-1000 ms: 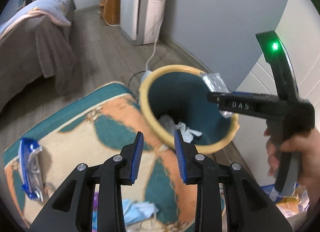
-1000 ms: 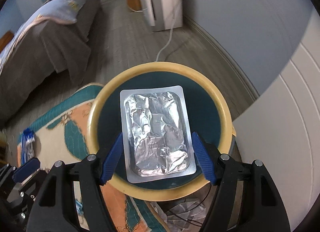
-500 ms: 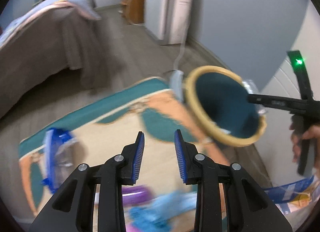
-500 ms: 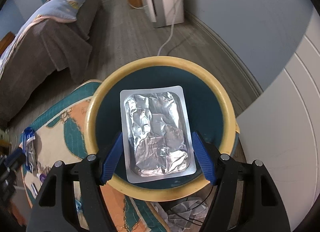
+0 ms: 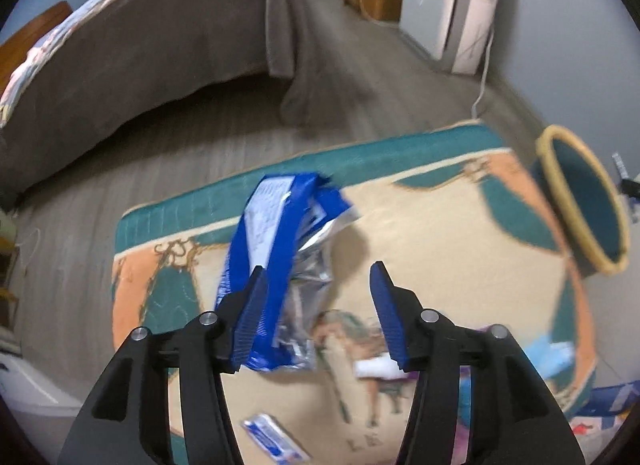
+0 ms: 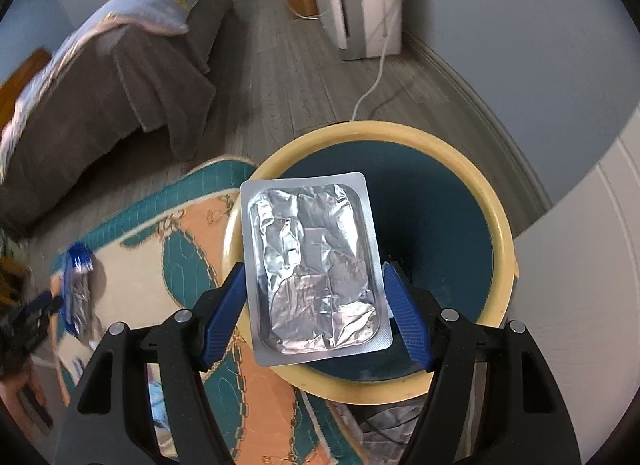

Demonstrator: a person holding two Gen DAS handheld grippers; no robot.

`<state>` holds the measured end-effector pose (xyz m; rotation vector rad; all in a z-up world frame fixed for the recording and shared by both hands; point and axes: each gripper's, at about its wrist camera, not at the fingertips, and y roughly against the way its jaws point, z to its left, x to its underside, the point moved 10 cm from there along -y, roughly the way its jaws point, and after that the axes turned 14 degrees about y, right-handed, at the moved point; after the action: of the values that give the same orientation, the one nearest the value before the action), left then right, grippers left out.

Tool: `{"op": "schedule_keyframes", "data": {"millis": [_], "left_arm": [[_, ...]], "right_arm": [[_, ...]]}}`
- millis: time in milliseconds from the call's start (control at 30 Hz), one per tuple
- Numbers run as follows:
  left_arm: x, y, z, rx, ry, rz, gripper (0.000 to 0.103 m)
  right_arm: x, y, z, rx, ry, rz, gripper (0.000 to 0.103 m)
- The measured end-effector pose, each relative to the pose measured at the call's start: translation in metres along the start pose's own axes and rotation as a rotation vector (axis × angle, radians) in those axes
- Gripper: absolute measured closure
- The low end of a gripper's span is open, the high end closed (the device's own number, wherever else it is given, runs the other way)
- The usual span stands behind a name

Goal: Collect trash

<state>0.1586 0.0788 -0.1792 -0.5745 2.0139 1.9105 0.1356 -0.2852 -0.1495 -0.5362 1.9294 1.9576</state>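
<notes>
The right tool (image 6: 316, 305) gripped a crinkled silver foil blister pack (image 6: 316, 277) above the yellow-rimmed teal bin (image 6: 500, 233); releasing over its centre seemed wise. The left tool (image 5: 316, 305), jaws opening, approached a blue foil wrapper (image 5: 276, 241) on the patterned rug (image 5: 432, 233), apparently not gripping. Blurred litter lay nearby.

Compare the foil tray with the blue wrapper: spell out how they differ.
The foil tray is silver, flat and rectangular; the blue wrapper is blue and white, crumpled and torn open. The tray is gripped over the bin; the wrapper lies on the rug, ungripped. Both show shiny foil.
</notes>
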Motion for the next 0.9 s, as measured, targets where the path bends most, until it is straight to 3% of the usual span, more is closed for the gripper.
{"op": "schedule_keyframes", "data": {"millis": [100, 267, 300, 333, 467, 633, 700, 900], "left_arm": [[0.000, -0.022, 0.017, -0.052, 0.002, 0.036, 0.048], [0.005, -0.042, 0.036, -0.052, 0.029, 0.097, 0.050], [0.007, -0.044, 0.037, -0.059, 0.021, 0.105, 0.057], [0.009, -0.046, 0.038, -0.076, -0.001, 0.113, 0.078], [0.009, -0.036, 0.026, -0.034, -0.044, 0.100, 0.083], [-0.008, 0.002, -0.019, 0.034, -0.107, 0.003, 0.083], [-0.012, 0.023, -0.055, 0.100, -0.138, -0.031, 0.083], [-0.004, 0.050, -0.147, 0.241, -0.194, -0.025, 0.083]], "right_arm": [[-0.005, -0.001, 0.014, 0.002, 0.069, -0.006, 0.035], [-0.006, -0.005, 0.025, -0.018, 0.085, -0.002, 0.035], [-0.005, -0.007, 0.026, -0.026, 0.084, 0.003, 0.035], [-0.005, -0.007, 0.026, -0.027, 0.083, 0.003, 0.035], [-0.004, -0.006, 0.022, -0.023, 0.070, 0.009, 0.035], [-0.005, -0.002, 0.011, -0.015, 0.051, 0.001, 0.035], [-0.004, -0.001, 0.004, -0.013, 0.034, -0.001, 0.035], [0.005, 0.001, -0.030, 0.006, -0.052, -0.003, 0.035]]}}
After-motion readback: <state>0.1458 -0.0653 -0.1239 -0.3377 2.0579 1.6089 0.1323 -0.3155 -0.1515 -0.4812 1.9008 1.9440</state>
